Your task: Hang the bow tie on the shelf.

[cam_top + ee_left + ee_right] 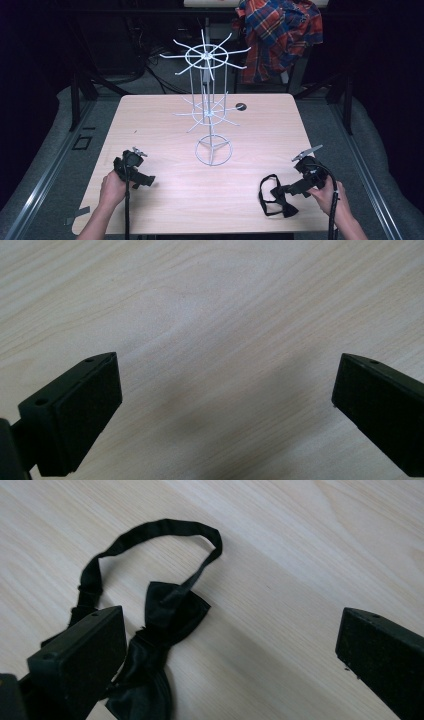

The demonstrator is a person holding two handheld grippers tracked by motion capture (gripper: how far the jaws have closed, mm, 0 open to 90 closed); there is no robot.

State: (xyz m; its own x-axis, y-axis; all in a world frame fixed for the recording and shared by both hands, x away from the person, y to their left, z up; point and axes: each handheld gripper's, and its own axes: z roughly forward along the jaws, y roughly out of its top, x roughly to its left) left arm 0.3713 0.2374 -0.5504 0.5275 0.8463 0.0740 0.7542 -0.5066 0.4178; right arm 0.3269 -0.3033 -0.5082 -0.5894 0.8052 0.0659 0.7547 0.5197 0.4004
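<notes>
No text, label, brand, number or sign can be read in any of the views. The tabletop is plain wood grain from edge to edge, with no printing on it.

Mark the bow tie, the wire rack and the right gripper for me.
bow tie [167, 615]: right gripper view, on the upper wing of the bow.
wire rack [213, 150]: high view, on its round base ring.
right gripper [283, 190]: high view, midway between its fingertips.
</notes>
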